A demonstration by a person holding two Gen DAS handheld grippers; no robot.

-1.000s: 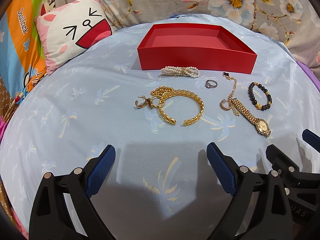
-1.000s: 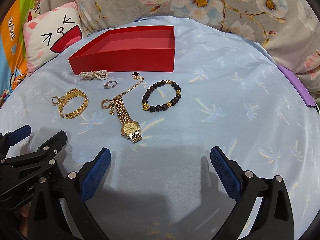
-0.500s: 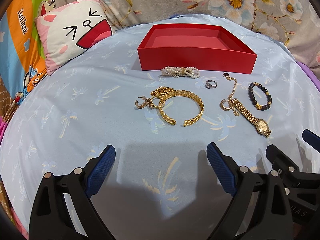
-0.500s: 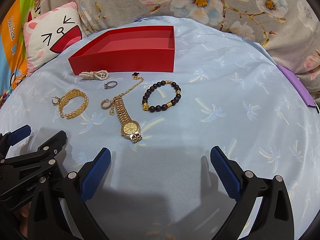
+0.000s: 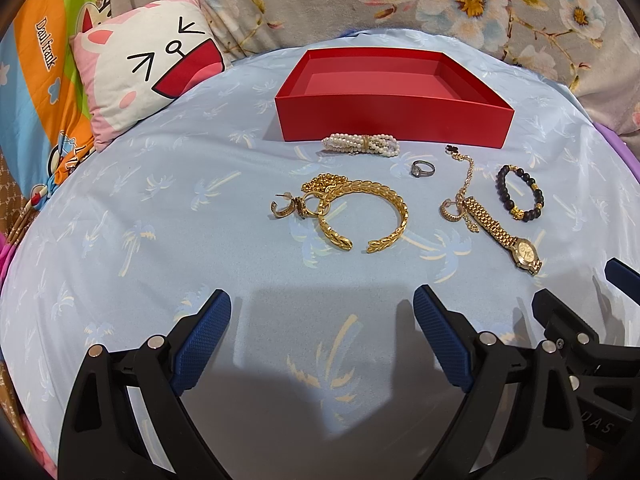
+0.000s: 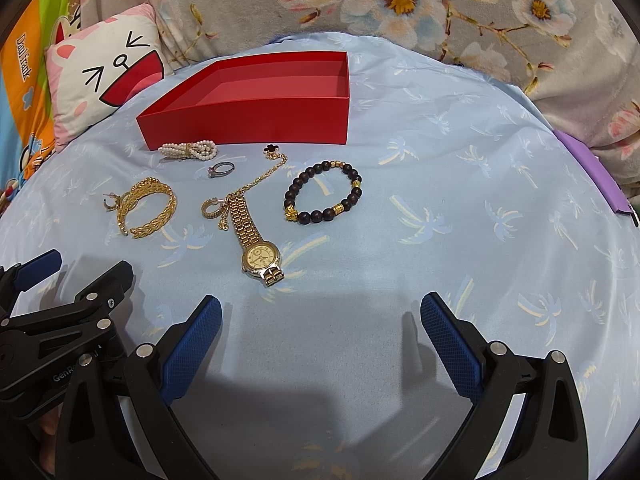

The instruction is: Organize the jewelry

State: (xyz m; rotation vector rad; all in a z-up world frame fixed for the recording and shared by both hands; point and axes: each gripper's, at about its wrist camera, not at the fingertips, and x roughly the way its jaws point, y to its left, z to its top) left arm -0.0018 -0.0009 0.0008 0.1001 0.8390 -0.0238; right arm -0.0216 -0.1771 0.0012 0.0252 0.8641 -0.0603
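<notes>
In the left wrist view, the left claw [image 5: 322, 320] hovers low over the pale blue palm-print bedsheet [image 5: 160, 208] with its blue pads spread wide apart and nothing between them. The red box [image 5: 394, 118], open and still bare inside, sits at the far middle of the bed, and all the jewelry lies loose on the sheet in front of it: a pearl bracelet [image 5: 360, 145] just beside the box's near wall, a silver ring [image 5: 423, 168], a gold cuff bangle [image 5: 366, 216] touching a gold chain and hoop earring [image 5: 285, 208] at its left, then a gold watch [image 5: 506, 238] and dark bead bracelet [image 5: 520, 194] to the right. The bangle lies straight ahead, so it looks the natural first pick; closing across its rigid band, clear of the tangled chain, should avoid dragging neighbours. In the right wrist view, the right claw [image 6: 320, 322] is likewise spread apart and holds nothing, with the watch [image 6: 260, 256] nearest its left pad and the bead bracelet [image 6: 322, 192] beyond. The watch band overlaps a thin gold necklace [image 6: 262, 176] and a hoop, so lifting it slowly seems wise. Open sheet stretches wide to the right; a cartoon pillow [image 6: 104, 80] and floral blanket [image 6: 440, 4] border the far side, and the left claw sits close at the near left.
</notes>
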